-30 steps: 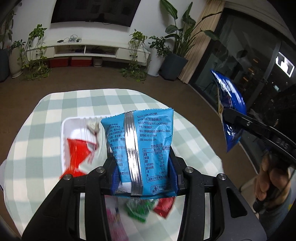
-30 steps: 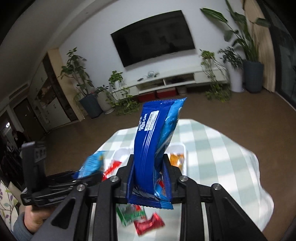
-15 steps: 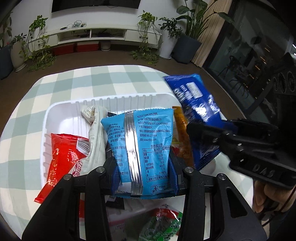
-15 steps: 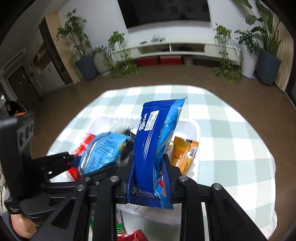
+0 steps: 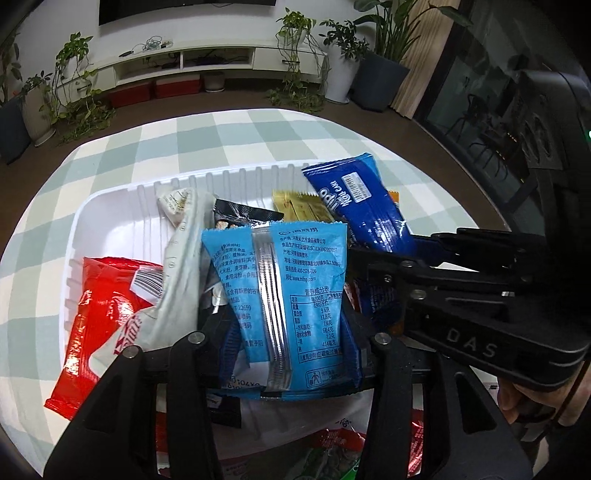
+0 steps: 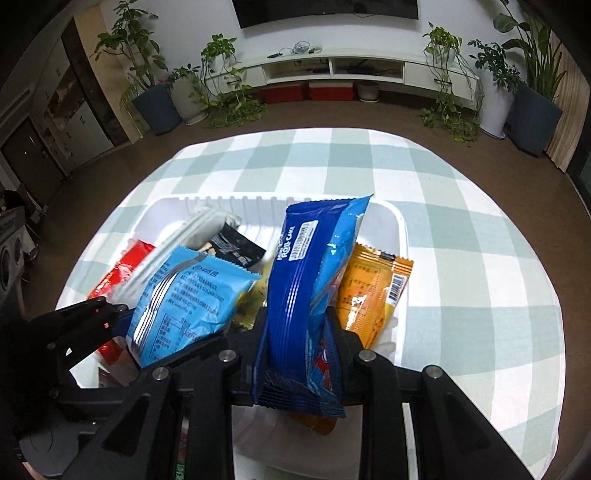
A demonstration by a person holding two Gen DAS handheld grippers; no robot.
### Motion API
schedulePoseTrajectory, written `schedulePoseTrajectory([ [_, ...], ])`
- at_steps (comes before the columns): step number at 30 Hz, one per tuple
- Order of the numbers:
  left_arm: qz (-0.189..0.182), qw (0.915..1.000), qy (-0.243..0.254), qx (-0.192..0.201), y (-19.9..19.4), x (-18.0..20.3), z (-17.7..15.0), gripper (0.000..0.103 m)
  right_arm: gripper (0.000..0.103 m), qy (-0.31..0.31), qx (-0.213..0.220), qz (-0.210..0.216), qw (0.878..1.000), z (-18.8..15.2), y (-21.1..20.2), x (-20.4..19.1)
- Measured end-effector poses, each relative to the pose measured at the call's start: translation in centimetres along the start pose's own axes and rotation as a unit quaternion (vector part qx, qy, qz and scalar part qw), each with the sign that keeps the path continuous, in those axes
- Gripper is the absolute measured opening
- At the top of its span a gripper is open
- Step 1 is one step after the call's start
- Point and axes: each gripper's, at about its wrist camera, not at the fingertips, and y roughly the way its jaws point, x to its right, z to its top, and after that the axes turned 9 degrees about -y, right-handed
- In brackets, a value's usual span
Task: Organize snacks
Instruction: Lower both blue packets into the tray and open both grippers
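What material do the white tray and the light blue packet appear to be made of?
The white tray looks like thin moulded plastic, smooth and slightly glossy, with ribs pressed into its wall. The light blue packet seems to be plastic film lined with foil: a shiny silver crimped seam runs down its back, and its top edge is serrated.

A home living room: a wall-mounted television [image 6: 325,9] at twelve o'clock above a low white media console [image 6: 354,68], potted plants [image 6: 532,74] alongside, and a checked-cloth bench [image 6: 461,229].
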Motion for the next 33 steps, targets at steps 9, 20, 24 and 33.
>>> schedulePoseTrajectory([
  [9, 0.008, 0.9999, 0.012, 0.009, -0.2, 0.7, -0.4, 0.053, 0.036, -0.004, 0.002, 0.007, 1.000, 0.2, 0.6, 0.0],
  [20, 0.020, 0.9993, 0.018, 0.026, -2.1, 1.7, -0.7, 0.074, 0.040, 0.006, 0.016, 0.011, 1.000, 0.0, -0.2, 0.4],
  [24, 0.026, 0.9988, 0.018, 0.037, -3.1, 1.6, -0.8, 0.080, 0.043, 0.007, 0.028, 0.013, 1.000, 0.0, -0.9, 0.3],
  [33, 0.026, 0.9974, 0.019, 0.064, -6.6, 2.2, -1.6, 0.088, 0.055, 0.009, 0.052, 0.012, 0.999, -0.5, -3.4, -0.1],
])
